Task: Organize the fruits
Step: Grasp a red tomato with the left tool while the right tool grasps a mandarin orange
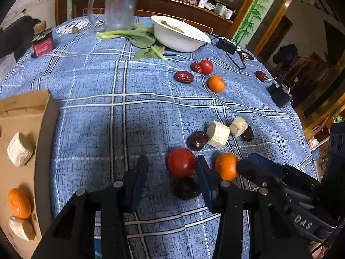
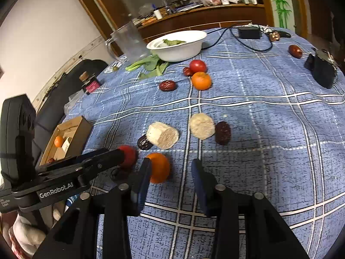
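Note:
My left gripper (image 1: 171, 172) is open over the blue checked cloth; a red tomato (image 1: 181, 162) and a dark date (image 1: 186, 188) lie by the inner side of its right finger. An orange tangerine (image 1: 226, 166) sits just right of that finger, and the right gripper's finger touches or nearly touches it. My right gripper (image 2: 170, 172) is open, with that tangerine (image 2: 159, 168) against its left finger. Two pale cut chunks (image 2: 163, 135) (image 2: 202, 125) and dark dates (image 2: 223, 133) lie ahead. A cardboard box (image 1: 46, 129) at left holds a tangerine (image 1: 19, 203) and pale chunks.
Farther back lie another tomato (image 1: 206, 67), tangerine (image 1: 216, 83) and red dates (image 1: 183, 76). A white bowl (image 1: 179, 34), greens (image 1: 140, 38), glass jug (image 1: 120, 6), small bottle (image 1: 42, 41), black charger with cable (image 1: 226, 45) and a dark object (image 1: 279, 95) stand around the table's edge.

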Tool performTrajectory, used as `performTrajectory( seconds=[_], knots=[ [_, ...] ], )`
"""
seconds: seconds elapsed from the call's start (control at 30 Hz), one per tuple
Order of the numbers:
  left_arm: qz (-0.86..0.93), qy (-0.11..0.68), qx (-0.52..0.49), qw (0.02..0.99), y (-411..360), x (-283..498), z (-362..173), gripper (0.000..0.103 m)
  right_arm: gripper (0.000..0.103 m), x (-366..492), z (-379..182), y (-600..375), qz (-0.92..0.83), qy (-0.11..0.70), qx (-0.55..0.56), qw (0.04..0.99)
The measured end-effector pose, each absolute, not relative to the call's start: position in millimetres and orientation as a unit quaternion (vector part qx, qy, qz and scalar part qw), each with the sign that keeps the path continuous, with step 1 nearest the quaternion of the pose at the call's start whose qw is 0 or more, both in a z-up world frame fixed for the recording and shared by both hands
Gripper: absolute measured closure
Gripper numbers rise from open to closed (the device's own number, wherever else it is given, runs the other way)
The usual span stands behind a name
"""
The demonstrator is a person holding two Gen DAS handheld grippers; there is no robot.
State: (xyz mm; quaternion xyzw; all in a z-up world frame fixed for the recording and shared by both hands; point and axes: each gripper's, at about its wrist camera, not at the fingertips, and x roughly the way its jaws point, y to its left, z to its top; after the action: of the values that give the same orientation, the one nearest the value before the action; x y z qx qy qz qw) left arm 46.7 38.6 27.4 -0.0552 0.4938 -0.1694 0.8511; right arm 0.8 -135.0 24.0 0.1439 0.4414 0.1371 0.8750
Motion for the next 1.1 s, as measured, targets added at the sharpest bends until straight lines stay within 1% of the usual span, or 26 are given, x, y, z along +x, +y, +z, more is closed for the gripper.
performTrajectory(
  seconds=[0.07, 0.1, 0.13, 0.17, 0.4, 0.6, 0.63, 0.7, 0.8, 0.97, 1.0, 1.03, 1.1],
  knots=[
    [-0.179, 0.496, -0.059, 0.848, 36.5, 49.3, 25.0, 0.059, 0.054, 1.4, 21.9, -131.6, 0.147, 0.445, 0.142, 0.872],
    [-0.189, 0.499, -0.063, 0.843, 35.0, 51.5, 22.2, 0.061, 0.051, 1.7, 21.1, -130.3, 0.15, 0.447, 0.14, 0.871],
    [-0.198, 0.501, -0.067, 0.84, 34.2, 52.2, 20.4, 0.065, 0.05, 1.9, 20.0, -126.9, 0.153, 0.449, 0.134, 0.87],
    [-0.21, 0.503, -0.075, 0.835, 33.3, 53.0, 18.8, 0.075, 0.049, 2.1, 19.3, -124.5, 0.155, 0.449, 0.13, 0.87],
    [-0.206, 0.504, -0.1, 0.833, 46.0, 54.3, 18.7, 0.075, 0.049, 2.3, 15.3, -109.4, 0.17, 0.446, 0.105, 0.872],
    [-0.191, 0.502, -0.105, 0.837, 55.0, 55.0, 18.1, 0.075, 0.049, -1.7, 13.1, -87.6, 0.164, 0.441, 0.047, 0.881],
    [-0.189, 0.5, -0.097, 0.839, 52.3, 55.0, 18.7, 0.075, 0.05, -2.1, 13.3, -87.1, 0.163, 0.439, 0.045, 0.882],
    [-0.192, 0.509, -0.09, 0.834, 45.0, 56.7, 14.9, 0.074, 0.059, -2.1, 14.0, -87.5, 0.166, 0.438, 0.049, 0.882],
    [-0.184, 0.501, -0.07, 0.843, 38.5, 56.1, 14.7, 0.074, 0.06, -3.3, 14.7, -84.2, 0.164, 0.434, 0.039, 0.885],
    [-0.181, 0.499, -0.078, 0.844, 45.4, 54.1, 14.9, 0.075, 0.061, -4.5, 15.3, -79.6, 0.164, 0.423, 0.026, 0.891],
    [-0.176, 0.499, -0.082, 0.845, 48.1, 52.5, 15.7, 0.075, 0.066, -4.2, 15.5, -80.0, 0.166, 0.422, 0.029, 0.891],
    [-0.173, 0.499, -0.085, 0.845, 50.6, 51.1, 16.5, 0.075, 0.069, -4.6, 16.0, -80.5, 0.169, 0.422, 0.033, 0.89],
    [-0.166, 0.495, -0.087, 0.848, 56.7, 45.2, 20.4, 0.075, 0.069, -5.4, 17.4, -81.0, 0.165, 0.419, 0.033, 0.892]
  ],
)
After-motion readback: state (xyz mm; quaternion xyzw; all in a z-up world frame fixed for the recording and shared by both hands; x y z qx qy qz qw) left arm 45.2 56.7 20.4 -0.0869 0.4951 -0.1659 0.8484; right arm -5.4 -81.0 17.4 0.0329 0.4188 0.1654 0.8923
